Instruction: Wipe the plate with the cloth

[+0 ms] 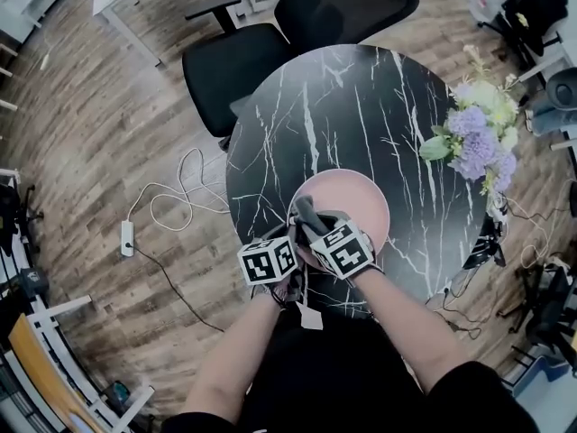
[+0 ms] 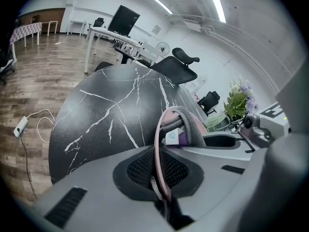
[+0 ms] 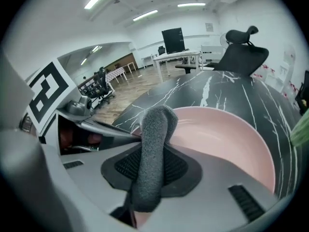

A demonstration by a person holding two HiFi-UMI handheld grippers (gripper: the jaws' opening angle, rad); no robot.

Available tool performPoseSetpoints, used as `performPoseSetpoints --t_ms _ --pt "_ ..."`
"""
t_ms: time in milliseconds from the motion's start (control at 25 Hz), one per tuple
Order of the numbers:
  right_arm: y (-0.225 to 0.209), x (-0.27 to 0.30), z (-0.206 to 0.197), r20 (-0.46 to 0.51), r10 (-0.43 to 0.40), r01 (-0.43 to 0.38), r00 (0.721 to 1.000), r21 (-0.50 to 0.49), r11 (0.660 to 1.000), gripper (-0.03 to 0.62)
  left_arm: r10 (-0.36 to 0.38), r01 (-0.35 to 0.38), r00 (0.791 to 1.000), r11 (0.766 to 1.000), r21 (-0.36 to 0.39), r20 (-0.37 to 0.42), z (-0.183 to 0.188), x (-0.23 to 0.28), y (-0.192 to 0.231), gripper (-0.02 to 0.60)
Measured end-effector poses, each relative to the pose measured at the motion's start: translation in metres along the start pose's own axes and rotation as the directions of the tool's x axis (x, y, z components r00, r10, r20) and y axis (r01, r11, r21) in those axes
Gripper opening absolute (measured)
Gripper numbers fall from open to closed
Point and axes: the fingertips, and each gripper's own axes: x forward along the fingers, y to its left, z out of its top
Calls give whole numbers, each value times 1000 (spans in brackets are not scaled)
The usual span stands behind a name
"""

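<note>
Pink plate (image 1: 356,197) sits on the black marbled tabletop (image 1: 343,106), close to its near edge. Left gripper (image 1: 293,242): jaws clenched on the plate's near-left rim, which the left gripper view shows as a thin pink edge (image 2: 157,144) running between the pads. Right gripper (image 1: 311,228): jaws clamped on a grey cloth (image 1: 306,213). In the right gripper view the cloth (image 3: 152,149) stands up between the pads as a thick roll, its free end curling over the plate's inside (image 3: 222,139), just beside the pinched rim. Contact between cloth and plate surface cannot be confirmed. The two grippers are just beside each other, marker cubes nearly touching. Flowers (image 1: 478,138) stand at the tabletop's right edge, and a black chair (image 1: 270,43) is at its far edge. A white power strip (image 1: 127,238) with a looped cable lies on the wood floor (image 1: 90,133), left of the tabletop.
</note>
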Motion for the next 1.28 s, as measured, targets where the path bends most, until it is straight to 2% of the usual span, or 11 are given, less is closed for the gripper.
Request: performPoseSetpoints --t_ms 120,440,720,880,1080,1280 --pt "-3 4 -4 -12 1 -1 1000 26 1000 107 -2 2 1000 1000 0 0 0 0 0 29" --pt "-13 3 -6 -37 -60 58 997 -56 997 107 -3 3 1000 1000 4 3 1 -1 -1 29" --pt "-52 -15 -13 -54 -159 157 986 -42 987 107 -2 2 1000 1000 6 3 0 0 -1 29" --pt "-78 -26 -17 -60 -233 230 971 -57 972 107 8 -8 1000 1000 6 3 0 -1 0 29" --pt "-105 -38 -21 -80 -318 308 945 -122 944 107 10 -10 1000 1000 4 14 1 0 1 29" --pt "-126 -50 -27 -104 -411 380 906 -229 896 107 17 -17 1000 1000 1 19 0 -1 1 29"
